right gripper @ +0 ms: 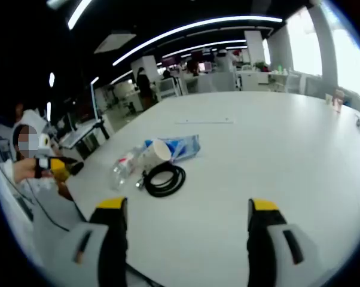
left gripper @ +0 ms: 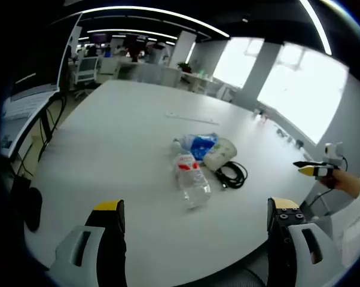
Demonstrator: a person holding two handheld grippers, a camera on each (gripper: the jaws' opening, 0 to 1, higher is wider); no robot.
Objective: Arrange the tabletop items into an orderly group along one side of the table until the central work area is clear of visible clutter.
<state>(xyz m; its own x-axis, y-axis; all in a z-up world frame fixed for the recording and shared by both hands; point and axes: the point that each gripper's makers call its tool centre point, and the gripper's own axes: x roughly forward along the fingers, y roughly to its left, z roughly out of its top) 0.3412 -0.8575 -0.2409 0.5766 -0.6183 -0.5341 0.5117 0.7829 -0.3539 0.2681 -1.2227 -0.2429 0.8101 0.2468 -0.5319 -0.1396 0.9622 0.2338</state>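
Both my grippers, left [left gripper: 195, 224] and right [right gripper: 186, 224], hung wide apart, empty; clear plastic bottle [left gripper: 191, 178], coiled black cable [right gripper: 164, 178] remained clustered mid-table; nothing arranged.

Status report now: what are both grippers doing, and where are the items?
Left gripper open, empty. Right gripper open, empty. Bottle, cup, blue packet and cable clustered mid-table, untouched. Nothing blocking.

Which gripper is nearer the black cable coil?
Right, seemingly. The right gripper faces the black cable coil directly; the left gripper has the clear bottle nearer, the coil beyond.
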